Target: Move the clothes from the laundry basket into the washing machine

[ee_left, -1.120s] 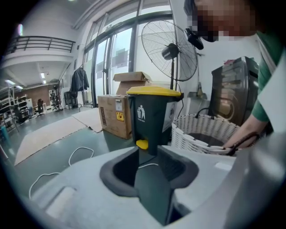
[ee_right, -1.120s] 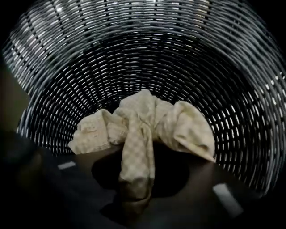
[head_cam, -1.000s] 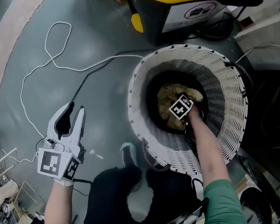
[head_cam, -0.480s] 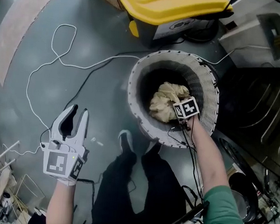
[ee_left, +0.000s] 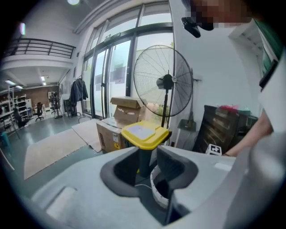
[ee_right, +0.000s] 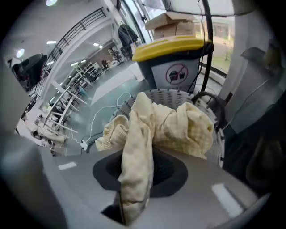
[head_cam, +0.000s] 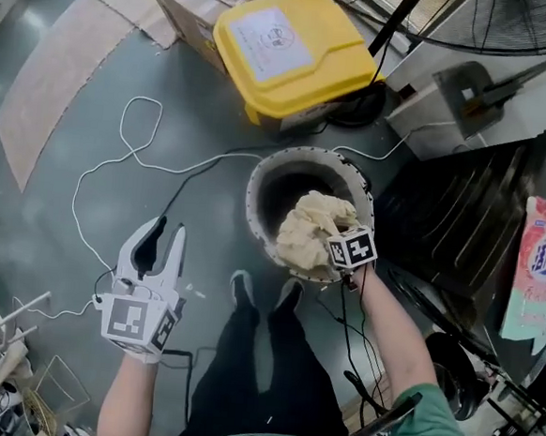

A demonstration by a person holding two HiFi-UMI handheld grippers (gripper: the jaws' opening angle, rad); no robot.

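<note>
- Now right gripper [ee_right: 134,179] clamps cloth [head_cam: 310,229] above basket [head_cam: 255,197]; lift until its tail clears the rim.
- Left gripper [head_cam: 161,241], jaws apart, empty, could gather slack.

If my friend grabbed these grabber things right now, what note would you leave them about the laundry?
Left gripper: fingers open and empty, over the floor beside the laundry basket.
Right gripper: fingers shut on a cream garment, held over the basket's mouth.
Done: the garment is gripped and out of the basket's bottom.
Left: put it into the washing machine, which I can't pick out for sure here. Then check the basket, because the garment hides part of its inside.
</note>
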